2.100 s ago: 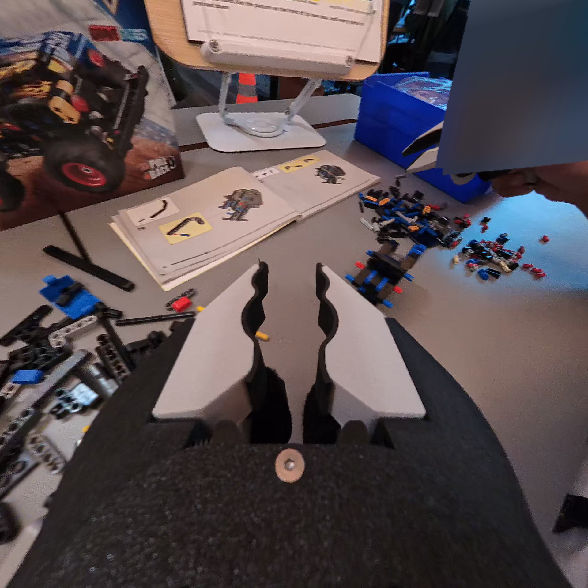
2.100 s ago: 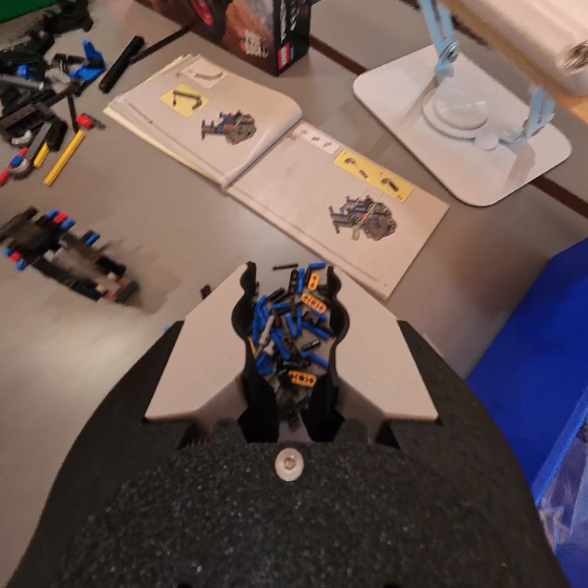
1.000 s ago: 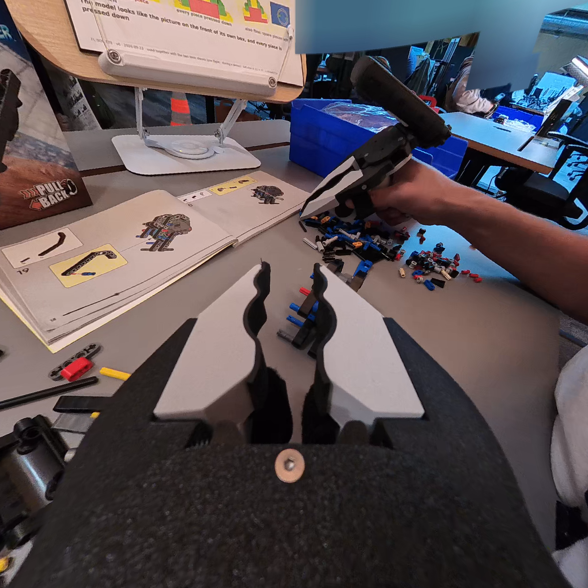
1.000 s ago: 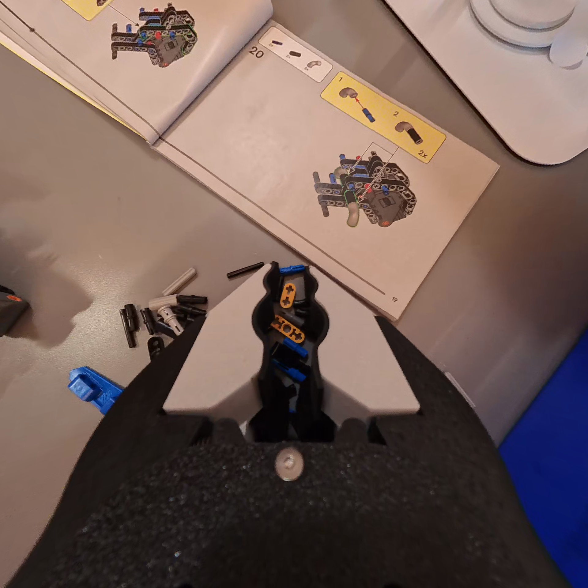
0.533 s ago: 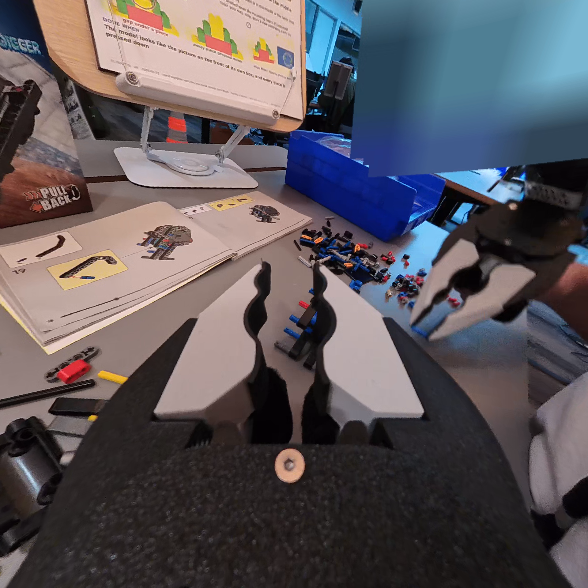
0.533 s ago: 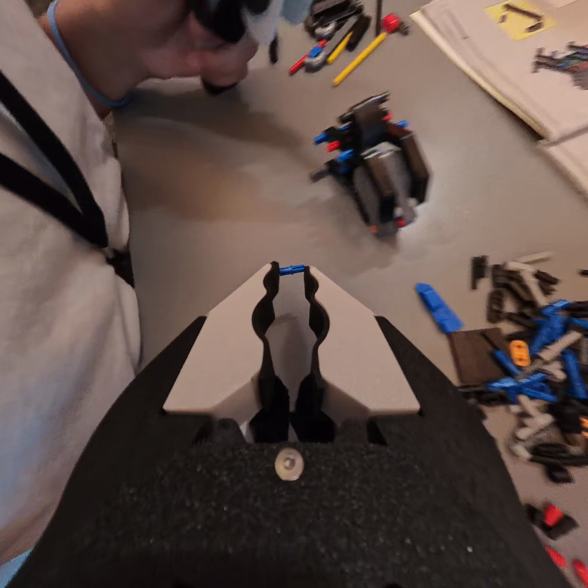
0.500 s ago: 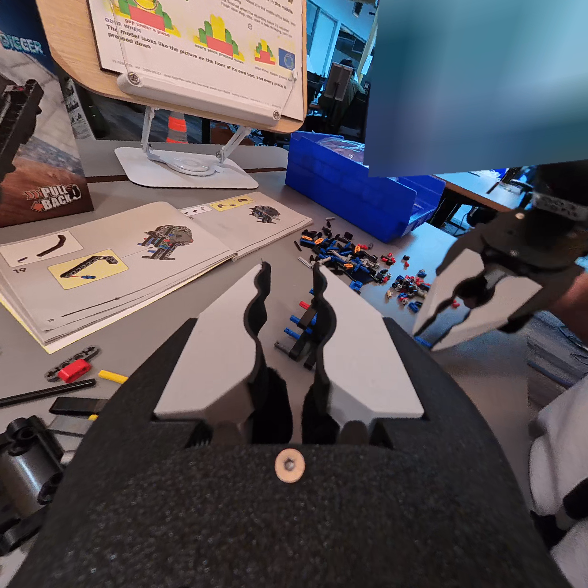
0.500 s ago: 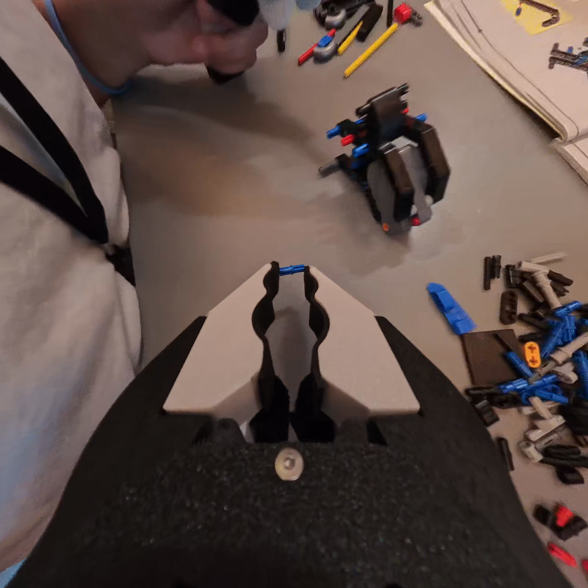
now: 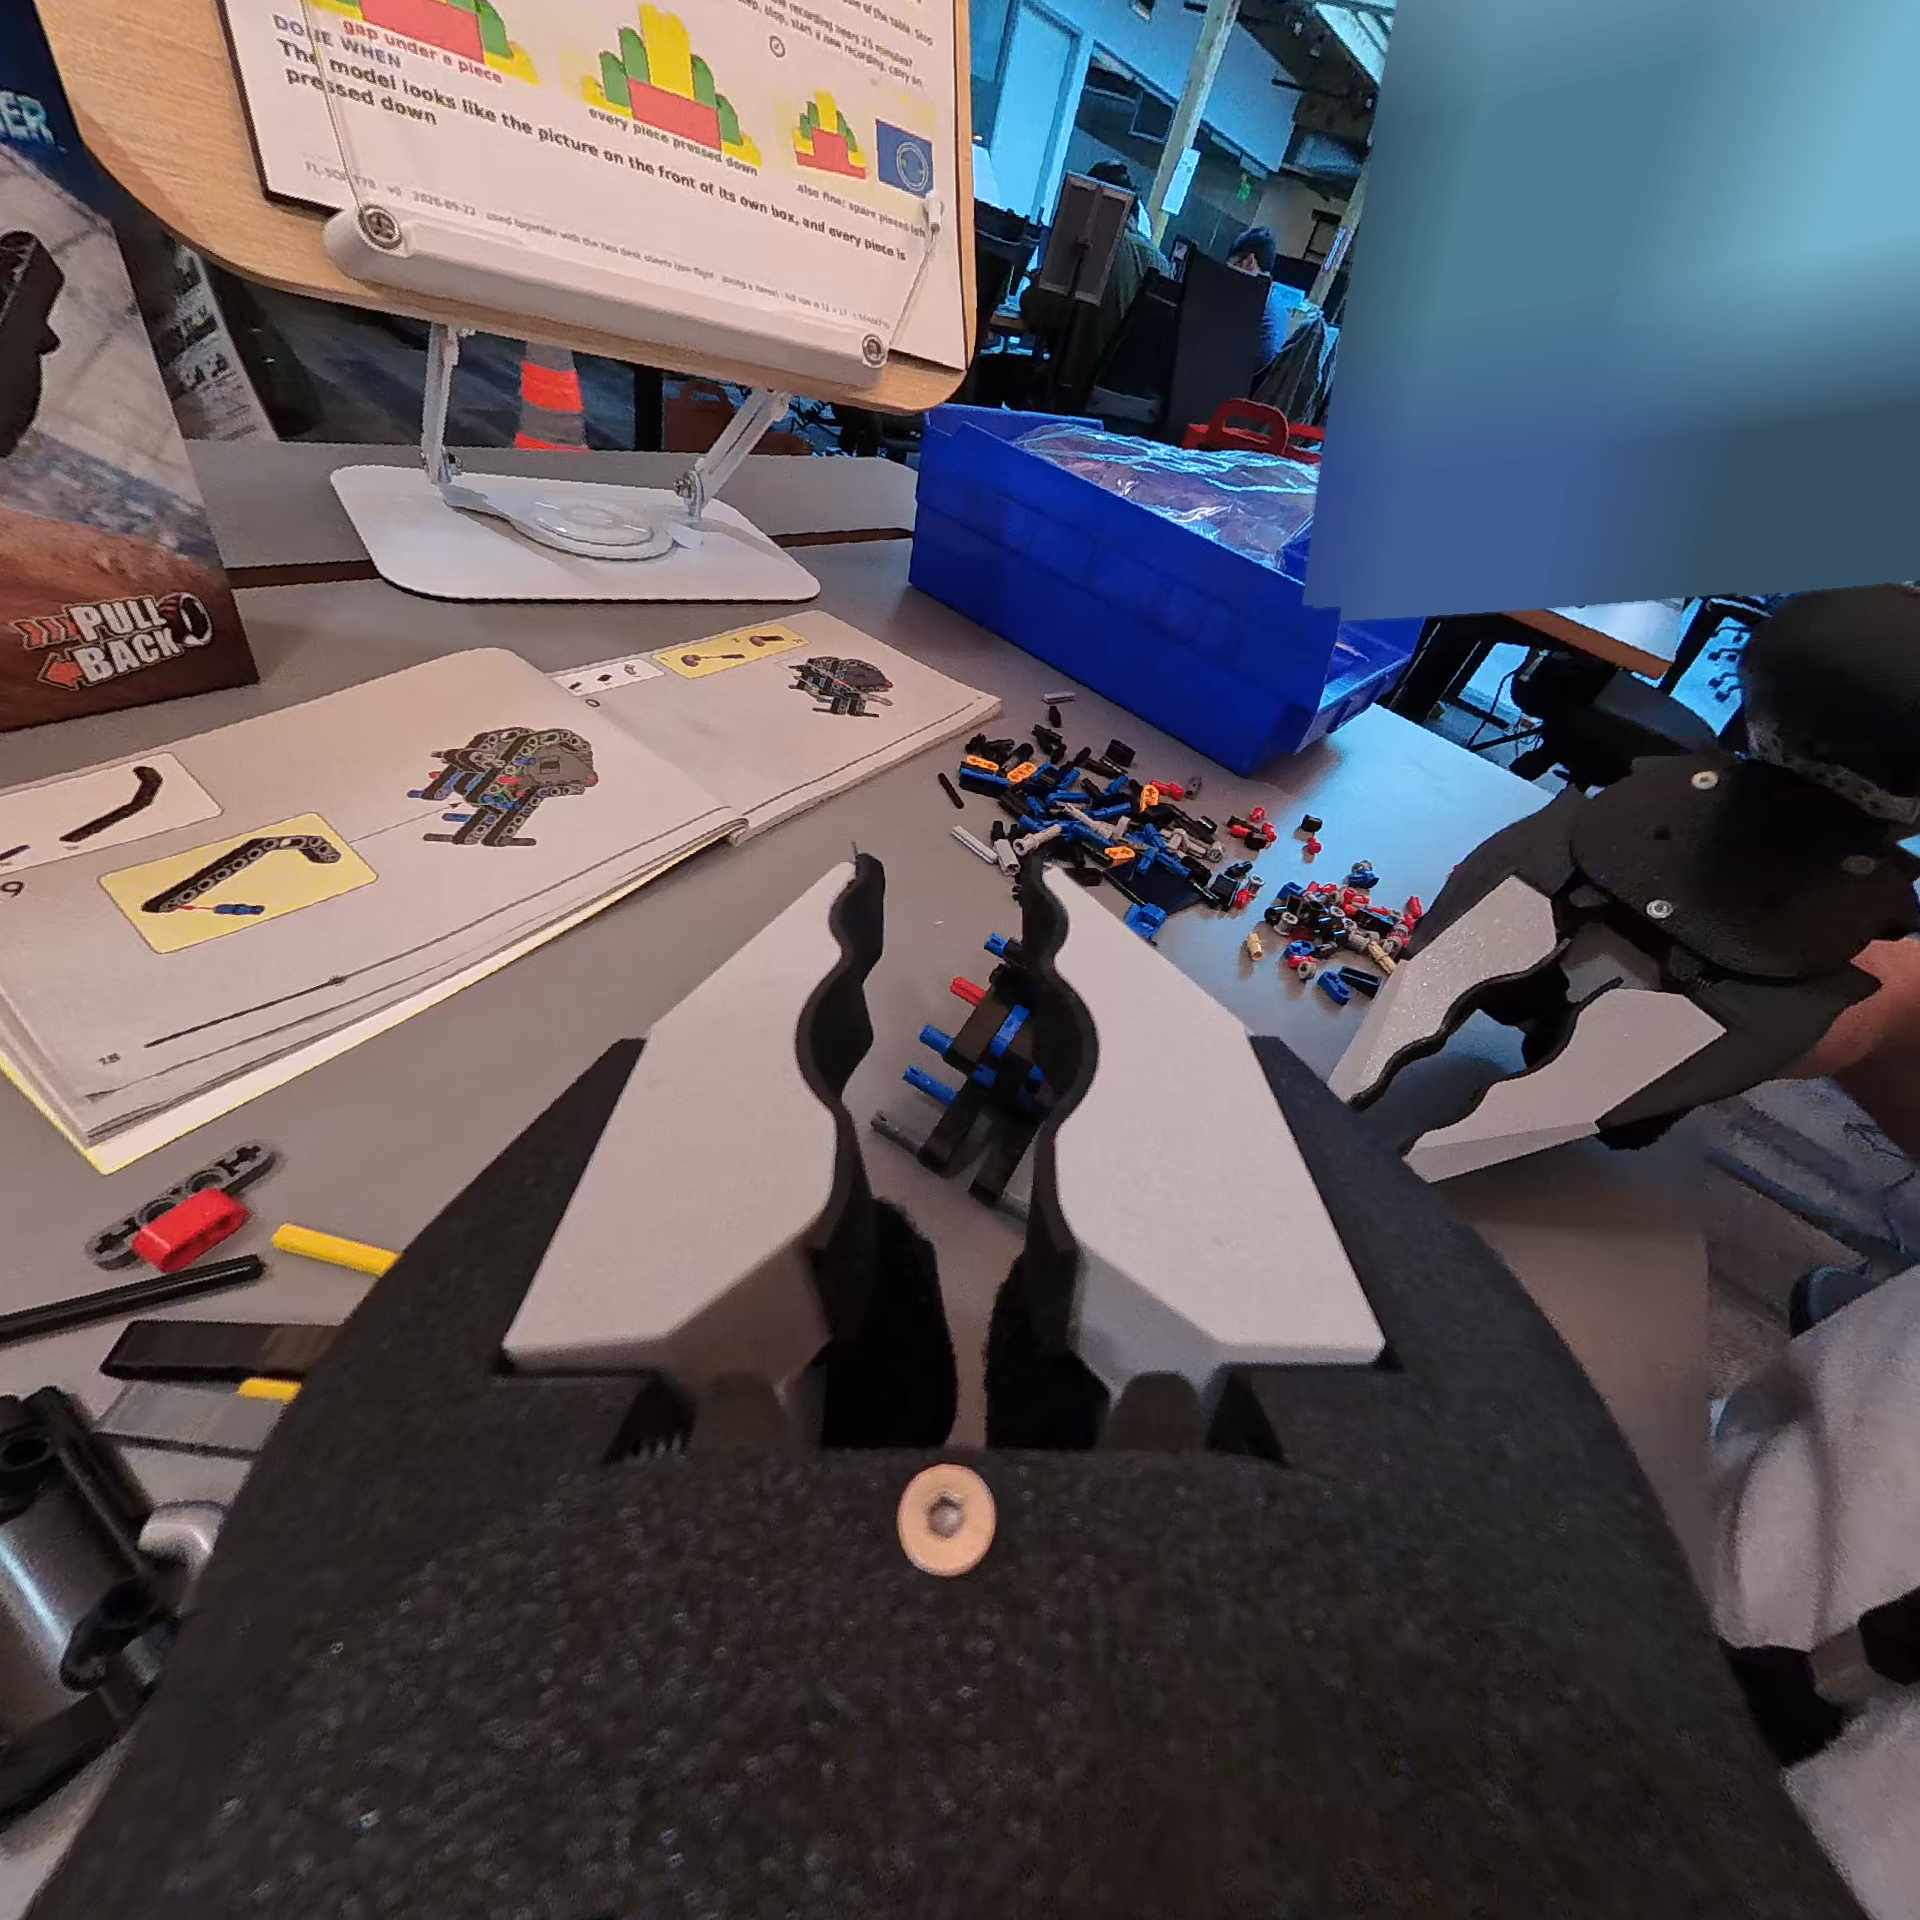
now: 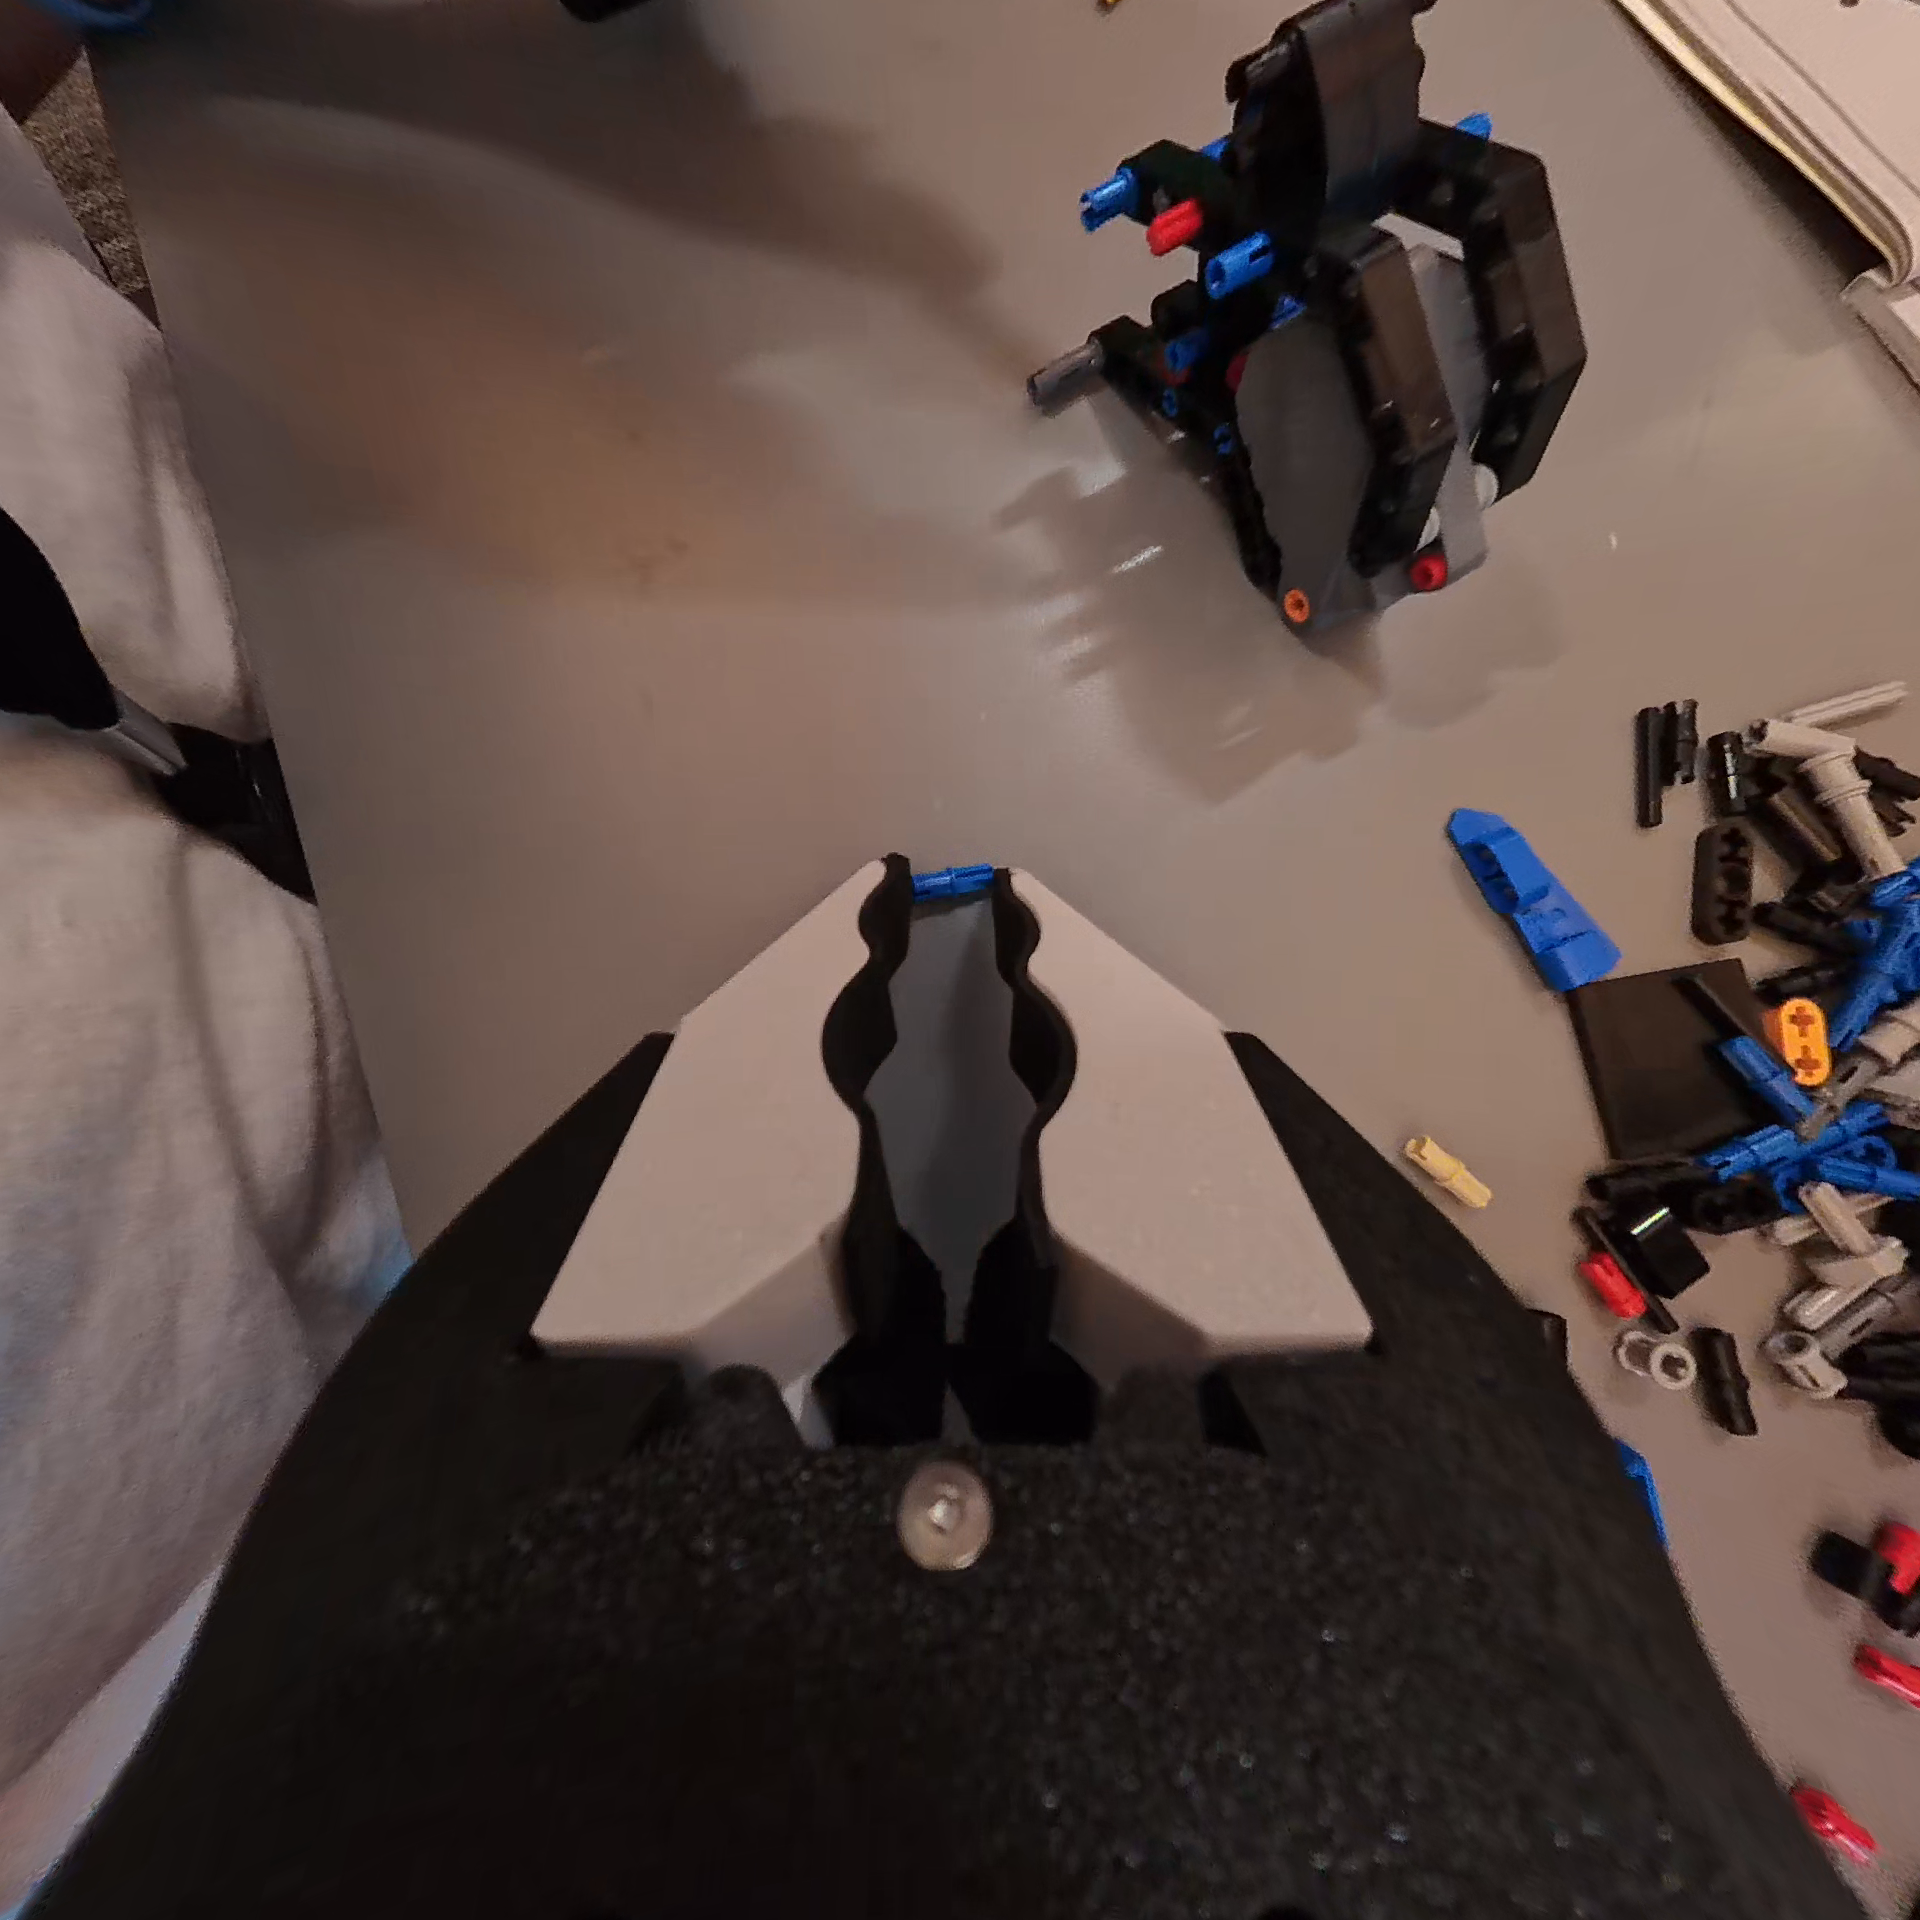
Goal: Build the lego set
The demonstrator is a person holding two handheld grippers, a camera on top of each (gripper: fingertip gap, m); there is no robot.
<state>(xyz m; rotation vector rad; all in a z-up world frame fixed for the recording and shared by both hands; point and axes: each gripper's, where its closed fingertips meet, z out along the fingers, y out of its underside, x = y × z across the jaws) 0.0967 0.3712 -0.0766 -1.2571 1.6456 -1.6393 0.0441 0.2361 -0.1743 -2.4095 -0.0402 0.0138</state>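
- You get even, bright indoor light in both views; the grey table (image 10: 644,644) shows a warm tint and soft broad shadows at its upper left.
- Wide-angle bending curves your frame edges, as on the document stand (image 9: 582,312).
- The half-built model (image 10: 1371,343) looks slightly smeared, with a pale glare beside it.
- The white sleeve (image 9: 1808,1475) at lower right is blurred.

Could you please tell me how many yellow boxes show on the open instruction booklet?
2: one yellow box on the booklet's left page, another atop the right page; other pages are hidden.
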